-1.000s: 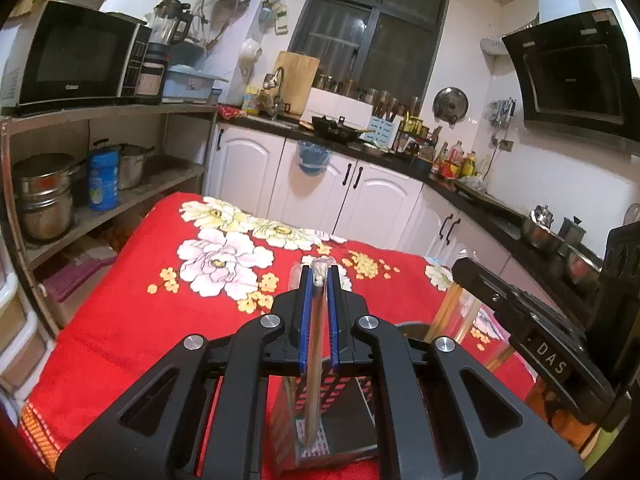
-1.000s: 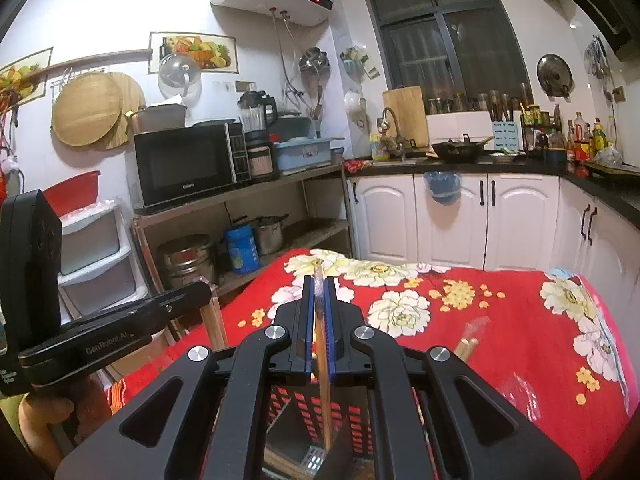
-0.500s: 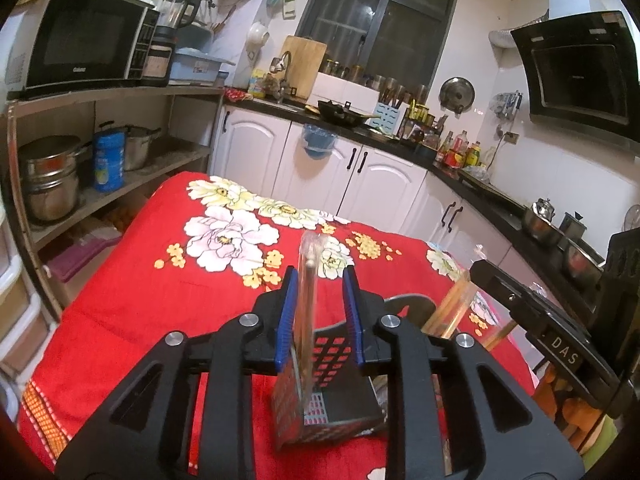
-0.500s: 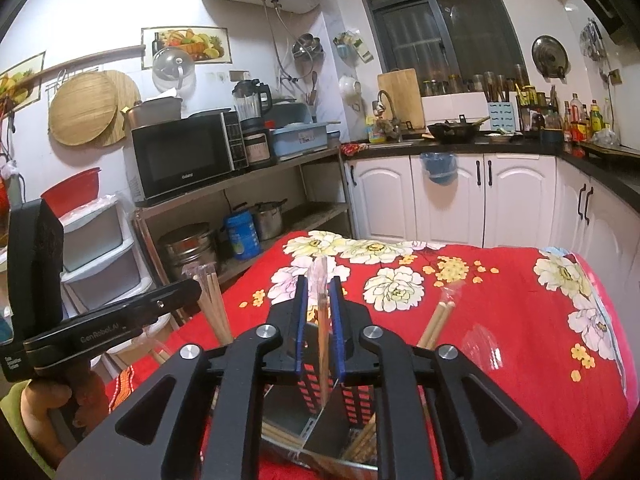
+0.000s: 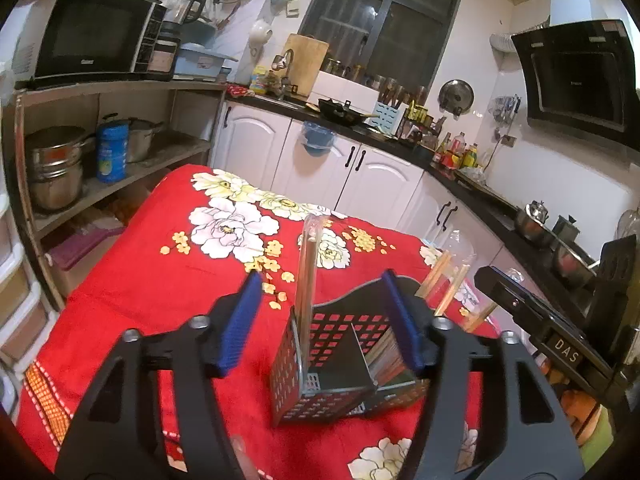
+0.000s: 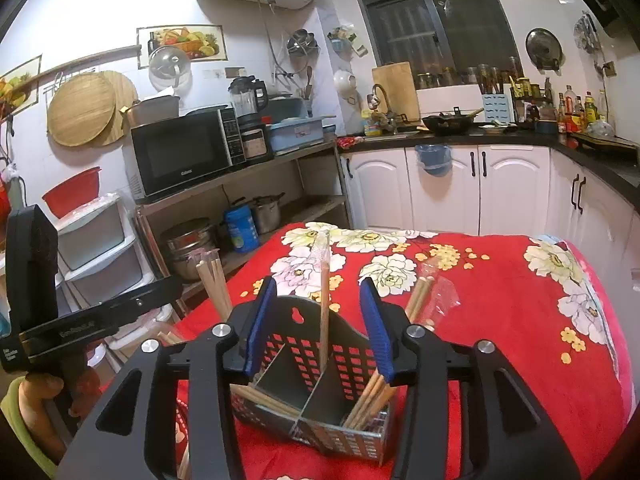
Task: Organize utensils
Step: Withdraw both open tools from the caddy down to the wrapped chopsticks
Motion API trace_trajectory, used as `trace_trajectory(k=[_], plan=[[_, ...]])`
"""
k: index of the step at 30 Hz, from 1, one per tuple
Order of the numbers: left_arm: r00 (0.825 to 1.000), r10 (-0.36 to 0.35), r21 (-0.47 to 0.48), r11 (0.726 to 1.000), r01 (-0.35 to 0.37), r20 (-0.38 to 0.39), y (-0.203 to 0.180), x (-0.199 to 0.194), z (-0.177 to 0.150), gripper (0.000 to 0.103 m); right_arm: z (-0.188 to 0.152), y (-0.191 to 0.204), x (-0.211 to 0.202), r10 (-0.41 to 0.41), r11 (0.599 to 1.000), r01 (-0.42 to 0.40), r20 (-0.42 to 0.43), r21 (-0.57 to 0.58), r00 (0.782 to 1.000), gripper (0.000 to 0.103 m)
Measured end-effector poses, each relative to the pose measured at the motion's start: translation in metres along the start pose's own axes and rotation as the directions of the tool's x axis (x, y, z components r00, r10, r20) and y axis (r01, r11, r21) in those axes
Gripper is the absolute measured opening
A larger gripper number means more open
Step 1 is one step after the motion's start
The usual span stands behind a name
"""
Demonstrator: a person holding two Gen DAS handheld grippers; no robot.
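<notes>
A dark perforated utensil holder (image 5: 328,364) with inner dividers stands on the red flowered tablecloth (image 5: 168,280); it also shows in the right wrist view (image 6: 312,384). Wrapped chopsticks stand in its compartments: one pack (image 5: 307,276) at its left wall, more packs (image 5: 448,280) at its far right. In the right wrist view one pack (image 6: 324,300) stands upright in the middle, others lean left (image 6: 212,284) and right (image 6: 416,296). My left gripper (image 5: 320,316) is open and empty, jaws astride the holder. My right gripper (image 6: 320,324) is open and empty above the holder.
The table's far and left edges drop to the floor. A shelf unit (image 6: 240,200) with a microwave (image 6: 184,156) and pots stands to the left. White cabinets (image 6: 460,188) and a black counter run along the back and right.
Both grippers have opened and let go of their chopstick packs, which now stand in the holder. Both grippers have pulled back a little from the holder.
</notes>
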State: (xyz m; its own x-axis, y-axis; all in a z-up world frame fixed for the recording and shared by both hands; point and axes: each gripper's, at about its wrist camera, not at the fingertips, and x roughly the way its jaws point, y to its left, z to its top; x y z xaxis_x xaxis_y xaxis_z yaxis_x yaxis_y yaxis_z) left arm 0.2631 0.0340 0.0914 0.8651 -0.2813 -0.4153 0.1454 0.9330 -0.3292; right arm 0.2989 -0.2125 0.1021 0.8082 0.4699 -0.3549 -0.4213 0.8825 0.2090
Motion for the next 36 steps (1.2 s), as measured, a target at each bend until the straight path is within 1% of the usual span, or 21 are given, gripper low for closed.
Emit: trace_trajectory(k=[3, 5, 6, 8, 9, 11, 13, 15, 28, 36], plan=[[1.000, -0.002, -0.016, 1.000, 0.002, 0.006, 0.003, -0.006, -0.002, 0.067, -0.001, 0.001, -0.007, -0.003, 1.000, 0.003, -0.001, -0.002, 1.000, 0.048], [1.000, -0.002, -0.028, 1.000, 0.003, 0.007, 0.005, -0.010, -0.003, 0.071, -0.004, 0.002, -0.014, -0.006, 1.000, 0.006, -0.003, -0.007, 1.000, 0.050], [1.000, -0.004, -0.033, 0.999, 0.004, 0.007, 0.006, -0.012, -0.004, 0.075, -0.005, 0.002, -0.016, -0.008, 1.000, 0.008, -0.003, -0.008, 1.000, 0.050], [1.000, -0.006, -0.040, 0.999, 0.007, 0.010, 0.009, -0.017, -0.007, 0.079, -0.007, 0.003, -0.023, -0.012, 1.000, 0.012, -0.002, -0.009, 1.000, 0.051], [1.000, -0.003, -0.041, 0.999, 0.004, 0.013, 0.010, -0.020, -0.008, 0.081, -0.008, 0.003, -0.025, -0.014, 1.000, 0.014, -0.002, -0.008, 1.000, 0.053], [1.000, -0.002, -0.049, 0.999, 0.003, 0.017, 0.012, -0.026, -0.011, 0.085, -0.011, 0.003, -0.031, -0.019, 1.000, 0.019, -0.001, -0.004, 1.000, 0.055], [1.000, -0.005, -0.057, 0.998, 0.006, 0.014, 0.014, -0.031, -0.014, 0.085, -0.012, 0.004, -0.036, -0.021, 1.000, 0.021, -0.001, 0.000, 1.000, 0.055], [1.000, -0.003, -0.057, 0.998, 0.004, 0.014, 0.015, -0.035, -0.017, 0.089, -0.014, 0.006, -0.042, -0.025, 1.000, 0.025, 0.000, -0.002, 1.000, 0.056], [1.000, -0.008, -0.083, 0.997, 0.009, 0.002, 0.022, -0.056, -0.043, 0.090, -0.033, 0.012, -0.069, -0.049, 0.999, 0.049, -0.016, -0.014, 0.999, 0.058], [0.998, -0.020, -0.084, 0.996, 0.015, -0.065, 0.019, -0.053, -0.067, 0.090, -0.051, 0.015, -0.082, -0.071, 0.997, 0.070, -0.043, -0.033, 0.997, 0.060]])
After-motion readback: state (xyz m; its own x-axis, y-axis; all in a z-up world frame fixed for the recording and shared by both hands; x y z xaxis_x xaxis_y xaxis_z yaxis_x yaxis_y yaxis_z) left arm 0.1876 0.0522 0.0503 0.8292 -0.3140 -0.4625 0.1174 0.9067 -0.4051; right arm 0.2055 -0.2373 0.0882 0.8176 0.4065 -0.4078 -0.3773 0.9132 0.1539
